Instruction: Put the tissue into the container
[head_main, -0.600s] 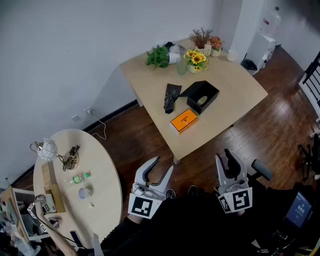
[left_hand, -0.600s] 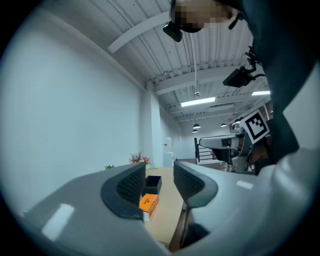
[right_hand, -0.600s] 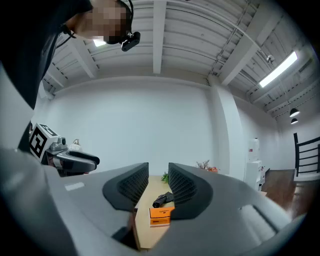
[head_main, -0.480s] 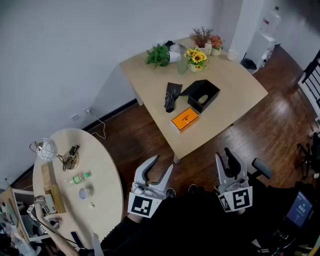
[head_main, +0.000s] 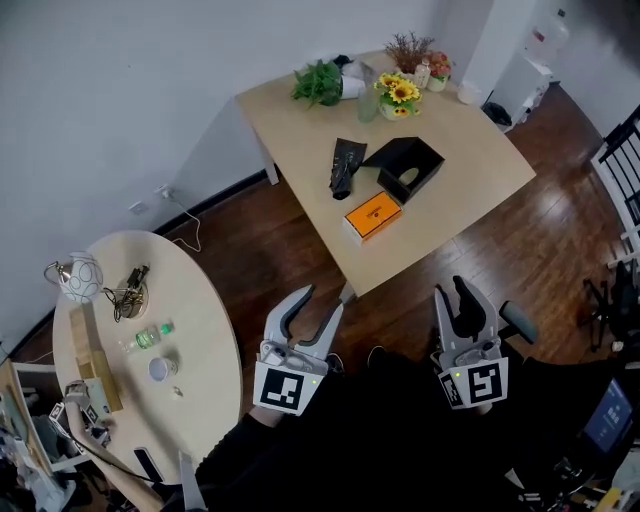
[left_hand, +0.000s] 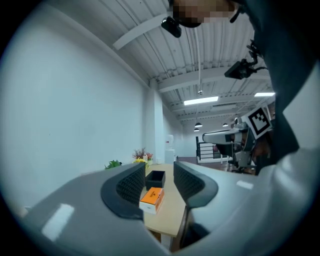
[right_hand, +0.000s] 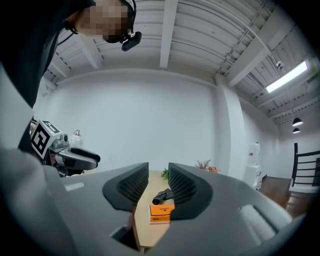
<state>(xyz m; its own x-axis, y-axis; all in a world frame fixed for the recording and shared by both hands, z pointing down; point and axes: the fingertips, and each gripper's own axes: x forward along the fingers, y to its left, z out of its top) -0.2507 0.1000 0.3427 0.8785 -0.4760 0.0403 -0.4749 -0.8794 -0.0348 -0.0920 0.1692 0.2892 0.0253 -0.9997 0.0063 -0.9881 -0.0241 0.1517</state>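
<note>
You've drifted slightly, the desk (head_main: 480, 165) sliding up-frame, but left gripper (head_main: 322, 298) and right gripper (head_main: 452, 292) hang closed and empty, the orange tissue box (head_main: 372, 215) untouched beside the black container (head_main: 412, 168).

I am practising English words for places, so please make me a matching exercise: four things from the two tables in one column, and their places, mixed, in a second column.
Things
1. orange box
2. black container
3. yellow flowers
4. green bottle

Places
A. middle of the square table
B. on the round table
C. square table, the side nearest the person
D. far edge of the square table

Pairs: 1-C, 2-A, 3-D, 4-B
</note>
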